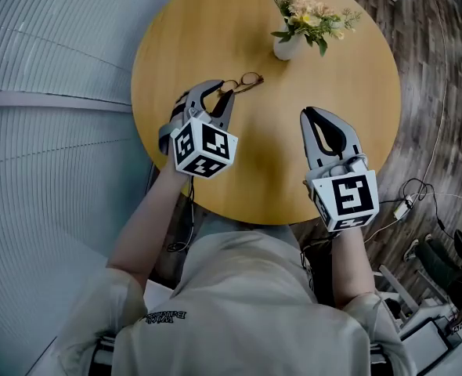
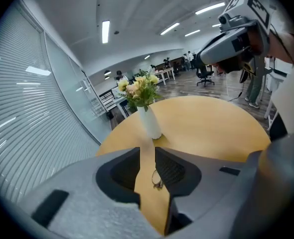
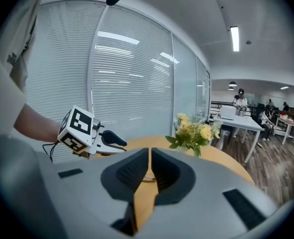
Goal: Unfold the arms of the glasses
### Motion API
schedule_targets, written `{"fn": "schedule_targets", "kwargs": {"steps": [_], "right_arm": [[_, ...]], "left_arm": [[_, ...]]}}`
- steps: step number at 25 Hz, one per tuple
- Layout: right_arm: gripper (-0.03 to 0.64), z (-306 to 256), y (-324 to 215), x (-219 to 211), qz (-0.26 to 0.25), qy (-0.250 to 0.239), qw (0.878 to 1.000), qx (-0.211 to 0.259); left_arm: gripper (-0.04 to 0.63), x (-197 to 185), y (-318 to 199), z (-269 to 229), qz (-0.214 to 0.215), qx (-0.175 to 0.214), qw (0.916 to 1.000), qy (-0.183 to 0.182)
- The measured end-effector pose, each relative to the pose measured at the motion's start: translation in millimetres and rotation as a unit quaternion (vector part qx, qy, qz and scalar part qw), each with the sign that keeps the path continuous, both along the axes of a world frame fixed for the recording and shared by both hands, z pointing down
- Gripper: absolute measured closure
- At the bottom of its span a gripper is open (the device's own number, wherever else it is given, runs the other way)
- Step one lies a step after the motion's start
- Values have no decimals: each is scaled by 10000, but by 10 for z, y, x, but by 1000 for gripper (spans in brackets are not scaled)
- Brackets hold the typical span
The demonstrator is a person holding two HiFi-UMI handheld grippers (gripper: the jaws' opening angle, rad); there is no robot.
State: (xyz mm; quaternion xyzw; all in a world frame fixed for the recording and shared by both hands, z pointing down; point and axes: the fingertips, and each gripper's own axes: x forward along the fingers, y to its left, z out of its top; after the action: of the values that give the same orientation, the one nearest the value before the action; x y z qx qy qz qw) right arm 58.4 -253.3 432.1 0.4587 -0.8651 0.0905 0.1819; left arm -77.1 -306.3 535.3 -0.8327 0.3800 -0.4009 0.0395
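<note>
Yellow flowers [image 1: 305, 10] fill the white vase [image 1: 287, 47] near the round wooden table's [image 1: 270, 180] upper edge. The glasses [image 1: 247, 81] lie upper left, at our left gripper's [image 1: 219, 91] parted jaws. Our right gripper [image 1: 310, 115], jaws together and empty, is over bare tabletop lower right.

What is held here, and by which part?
Nothing. The glasses lie loose by the open left hand-held gripper; the right hand-held gripper is empty.
</note>
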Motion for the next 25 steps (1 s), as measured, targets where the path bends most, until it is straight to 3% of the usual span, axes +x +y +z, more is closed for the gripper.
{"fn": "schedule_targets", "kwargs": {"steps": [13,19,25], "right_arm": [[579,433,-106,-28,-71,65,9993,-358],[580,637,-64,-41,-47,75,9984,-556],[580,818,-4,-50,-36,82,9971,-759]], "left_arm": [[488,199,-334,991,347,-538,9956,-688],[488,166,-403,1305,344,-504,9915,-1147],[488,211,-415,1601,288,-842,9899,-1103]]}}
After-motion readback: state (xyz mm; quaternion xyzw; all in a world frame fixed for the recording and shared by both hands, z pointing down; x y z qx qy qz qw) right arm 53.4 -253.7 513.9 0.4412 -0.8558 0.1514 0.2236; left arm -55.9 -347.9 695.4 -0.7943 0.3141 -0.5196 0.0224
